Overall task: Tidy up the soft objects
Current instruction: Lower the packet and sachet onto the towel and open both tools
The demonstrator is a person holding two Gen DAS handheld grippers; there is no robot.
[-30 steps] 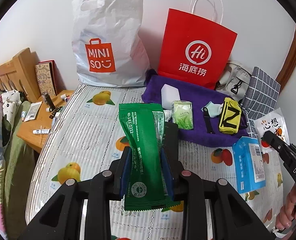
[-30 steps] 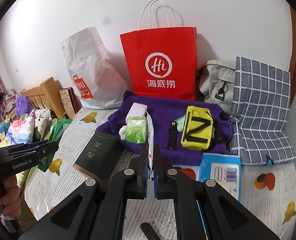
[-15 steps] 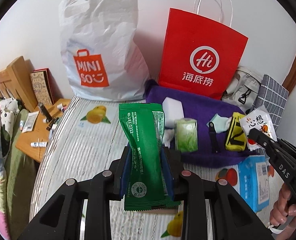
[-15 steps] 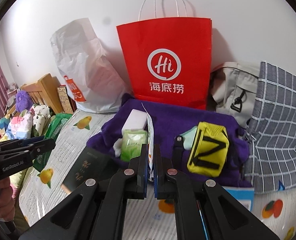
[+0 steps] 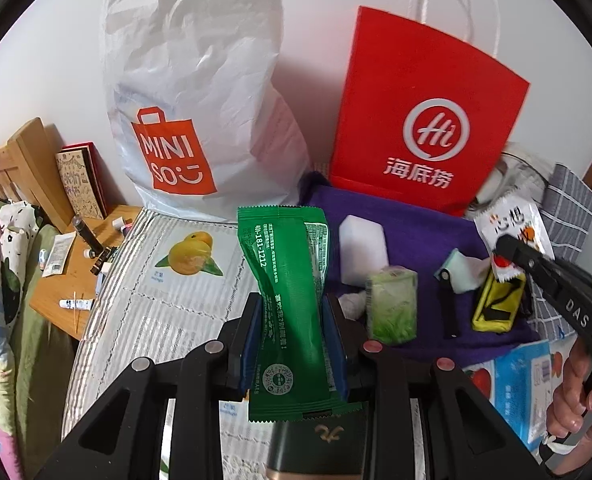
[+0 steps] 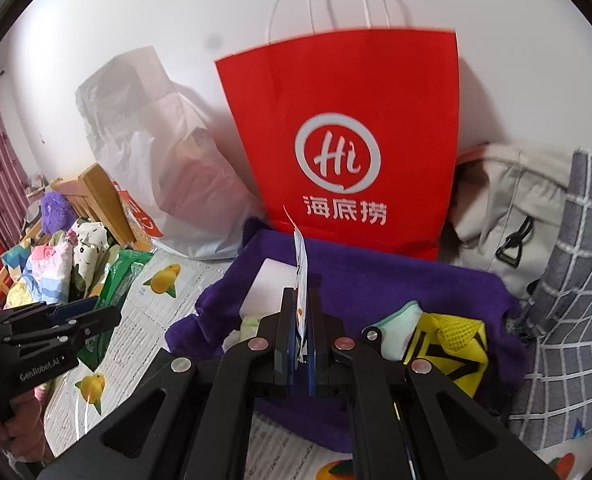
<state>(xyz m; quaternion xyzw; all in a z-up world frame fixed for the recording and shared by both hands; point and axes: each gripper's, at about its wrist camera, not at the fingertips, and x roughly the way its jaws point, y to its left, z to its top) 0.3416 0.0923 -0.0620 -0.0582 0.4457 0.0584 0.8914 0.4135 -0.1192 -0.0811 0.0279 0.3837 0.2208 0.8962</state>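
gripping green packet [image 5: 288, 304], left gripper [image 5: 292, 336] angled down

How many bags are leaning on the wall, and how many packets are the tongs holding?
Bags leaning on the wall: 2, the white plastic bag and the red paper bag.
Packets held in tongs: 2, the green packet and the white snack packet.
Total: 4.

The left tongs [image 5: 292, 332] pointed steeply downward, their jaws clamped on the sides of an upright green packet [image 5: 286, 304]. The right tongs [image 6: 301, 336] pointed downward too, jaws pressed nearly together on a thin white sachet [image 6: 302, 276] seen edge-on. A bare hand [image 5: 576, 400] gripped the right tongs' handle.
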